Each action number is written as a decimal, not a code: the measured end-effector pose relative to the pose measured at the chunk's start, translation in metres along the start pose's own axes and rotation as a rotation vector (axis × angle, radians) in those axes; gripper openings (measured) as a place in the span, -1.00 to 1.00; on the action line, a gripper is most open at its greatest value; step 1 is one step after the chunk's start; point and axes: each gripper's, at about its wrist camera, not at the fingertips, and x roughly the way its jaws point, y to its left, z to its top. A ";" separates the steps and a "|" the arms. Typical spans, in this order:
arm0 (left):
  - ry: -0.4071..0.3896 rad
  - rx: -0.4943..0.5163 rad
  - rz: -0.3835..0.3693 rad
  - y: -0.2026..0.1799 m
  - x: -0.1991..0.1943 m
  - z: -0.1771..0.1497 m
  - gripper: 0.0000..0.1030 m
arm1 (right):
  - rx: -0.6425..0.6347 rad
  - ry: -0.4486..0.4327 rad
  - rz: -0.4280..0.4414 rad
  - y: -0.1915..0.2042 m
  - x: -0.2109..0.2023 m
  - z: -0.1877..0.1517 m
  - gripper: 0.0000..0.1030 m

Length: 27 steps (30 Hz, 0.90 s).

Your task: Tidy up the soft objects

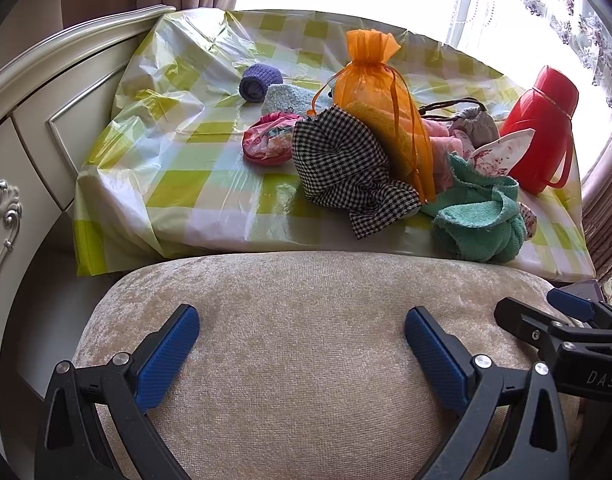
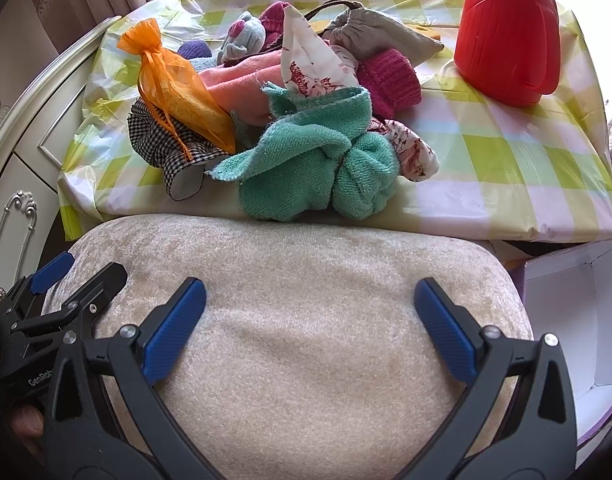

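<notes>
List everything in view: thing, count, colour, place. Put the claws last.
Mesh drawstring bag: 1, orange, leaning on the pile, something yellow inside.
Checked cloth: 1, black and white, front left of pile.
Terry cloth: 1, teal, bunched at the table's near edge.
Floral fabric: white with red print, sticking up mid-pile; count unclear.
Pink cloth: 1, behind the teal one.
Knit piece: 1, magenta, right of pile.
Drawstring pouch: 1, grey, back of pile.
Rolled knit: 1, purple, back left.
Round pouch: 1, pink patterned, left of pile.
Plastic container: 1, red, back right.
Table cover: 1, green-white check.
Cushion: 1, beige, in front.
Box: 1, white inside, right.
Left claw: open, empty.
Right claw: open, empty.
</notes>
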 end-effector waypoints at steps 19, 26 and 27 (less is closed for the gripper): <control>-0.009 -0.011 -0.014 0.001 0.001 0.003 1.00 | -0.004 -0.005 0.003 -0.002 0.002 0.003 1.00; -0.046 -0.048 -0.080 0.001 0.003 0.016 0.65 | -0.012 -0.049 0.000 -0.005 -0.001 0.013 1.00; -0.052 -0.060 -0.104 0.001 0.003 0.020 0.55 | -0.009 -0.058 -0.005 -0.006 -0.002 0.016 1.00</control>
